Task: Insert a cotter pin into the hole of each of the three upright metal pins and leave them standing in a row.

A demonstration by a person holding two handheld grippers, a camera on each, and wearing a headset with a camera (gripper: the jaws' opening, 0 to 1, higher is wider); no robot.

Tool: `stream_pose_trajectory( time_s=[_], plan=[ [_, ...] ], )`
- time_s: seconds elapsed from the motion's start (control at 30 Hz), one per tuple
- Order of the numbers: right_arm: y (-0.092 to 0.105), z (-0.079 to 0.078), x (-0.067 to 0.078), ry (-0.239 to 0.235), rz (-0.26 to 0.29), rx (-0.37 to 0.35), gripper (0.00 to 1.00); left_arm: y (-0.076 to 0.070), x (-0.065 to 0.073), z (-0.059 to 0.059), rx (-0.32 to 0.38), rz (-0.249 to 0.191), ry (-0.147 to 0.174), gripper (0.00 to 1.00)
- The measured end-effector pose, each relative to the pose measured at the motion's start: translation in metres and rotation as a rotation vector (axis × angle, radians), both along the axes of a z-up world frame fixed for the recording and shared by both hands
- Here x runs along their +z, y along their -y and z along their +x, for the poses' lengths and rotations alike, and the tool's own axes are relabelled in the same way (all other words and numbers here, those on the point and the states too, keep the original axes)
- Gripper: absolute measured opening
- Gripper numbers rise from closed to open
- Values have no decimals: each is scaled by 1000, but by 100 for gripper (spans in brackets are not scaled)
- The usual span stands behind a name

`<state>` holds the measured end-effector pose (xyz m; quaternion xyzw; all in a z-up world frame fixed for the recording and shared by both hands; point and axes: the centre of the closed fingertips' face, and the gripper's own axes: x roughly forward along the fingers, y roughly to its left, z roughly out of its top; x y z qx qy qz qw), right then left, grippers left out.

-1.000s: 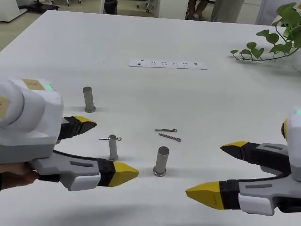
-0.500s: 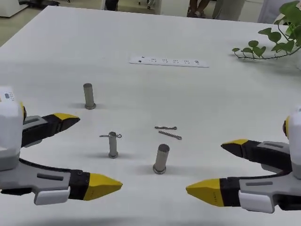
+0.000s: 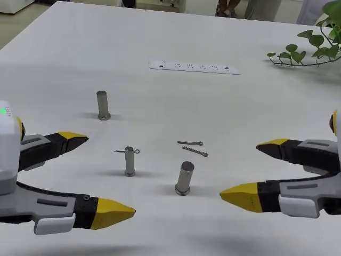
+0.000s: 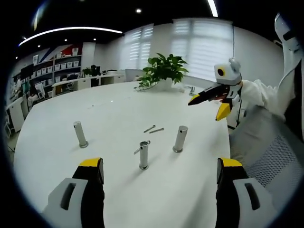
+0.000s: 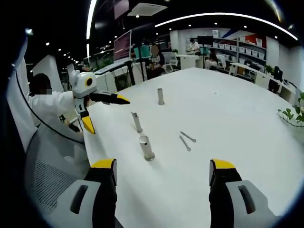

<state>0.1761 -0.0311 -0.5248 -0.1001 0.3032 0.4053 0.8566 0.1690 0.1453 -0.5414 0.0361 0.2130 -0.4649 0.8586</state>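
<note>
A white table [image 3: 240, 106] spreads across the head view, bare apart from a few small things. The left gripper [image 3: 109, 176] reaches in from the near left with its yellow-tipped jaws spread wide and nothing between them. The right gripper [image 3: 240, 170] comes in from the near right, also released and empty. The two point towards each other across the work and are well apart from it. In the left gripper view the right gripper shows at the upper right, above the table edge.

A leafy green plant [image 3: 314, 42] sits at the far right corner. A flat white power strip [image 3: 193, 66] lies across the far middle; its sockets show, but any marking is too small to read.

Three metal pins stand upright between the grippers. The far pin [image 3: 103, 104] is back left, apart from the others. The middle pin [image 3: 129, 161] is thinner and stands nearer. The near pin [image 3: 184, 177] is just to its right and closest to the right gripper.

One cotter pin [image 3: 127, 151] sits crosswise through the top of the middle pin. Two loose cotter pins [image 3: 193, 147] lie flat on the table just behind the near pin, side by side, almost touching.
</note>
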Motion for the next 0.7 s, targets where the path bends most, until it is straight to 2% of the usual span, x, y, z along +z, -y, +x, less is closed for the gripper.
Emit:
stream_pose_trajectory(
  time_s=[0.13,0.23,0.33,0.37,0.53,0.6,0.7],
  plan=[
    [6,12,4,10,-26,13,75,1,5,-4,-1,-37,-10,99],
    [8,20,6,9,-47,30,72,2,6,-7,-8,-48,-13,99],
    [10,30,7,14,-85,50,74,2,9,-7,1,-82,-27,99],
    [10,32,8,19,-91,56,75,1,9,-6,8,-87,-19,99],
    [10,46,7,21,-137,96,73,-5,6,-7,23,-78,-35,99],
    [9,50,6,32,-163,114,72,-7,6,-7,29,-84,-42,99],
    [7,58,6,36,-173,126,68,-6,8,-9,30,-93,-50,99]
  ],
)
